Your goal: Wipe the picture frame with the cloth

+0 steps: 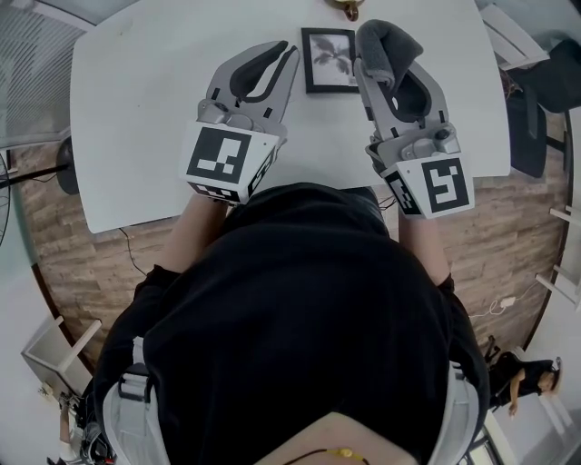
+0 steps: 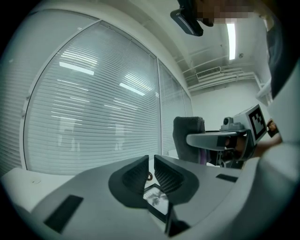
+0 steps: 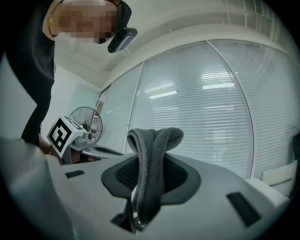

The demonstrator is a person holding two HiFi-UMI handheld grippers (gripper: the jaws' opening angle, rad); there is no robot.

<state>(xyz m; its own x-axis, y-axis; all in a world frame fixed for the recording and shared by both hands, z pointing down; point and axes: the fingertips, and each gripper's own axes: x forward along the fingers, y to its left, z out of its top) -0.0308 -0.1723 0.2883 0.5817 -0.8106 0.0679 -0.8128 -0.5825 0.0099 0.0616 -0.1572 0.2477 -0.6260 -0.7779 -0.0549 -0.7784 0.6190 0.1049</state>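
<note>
Pinches a grey cloth in the right gripper, both jaws pressed on it. Shows a fat fold of it poking up past the tips and a thin end hanging low near the camera. Holds that gripper flat over the table, just right of the frame, with the cloth beside the frame's top right corner. Hard to tell about any touch between cloth and frame.

Holds the left gripper flat on the other side, tips just beside the frame's top left corner. Shows only a thin slit between those jaws, nearly together, with nothing pinched. Shows a bit of the frame low down in that slit in the left gripper view: black rim, leaf print, no pad pressing on it. Puts the frame between the two grippers, near the far edge of the white table, picture side toward the head view. Shows a small gold thing just past the frame. Shows a black top below the grippers, wood floor round the table, pale blinds behind, and a fan in the right gripper view.
</note>
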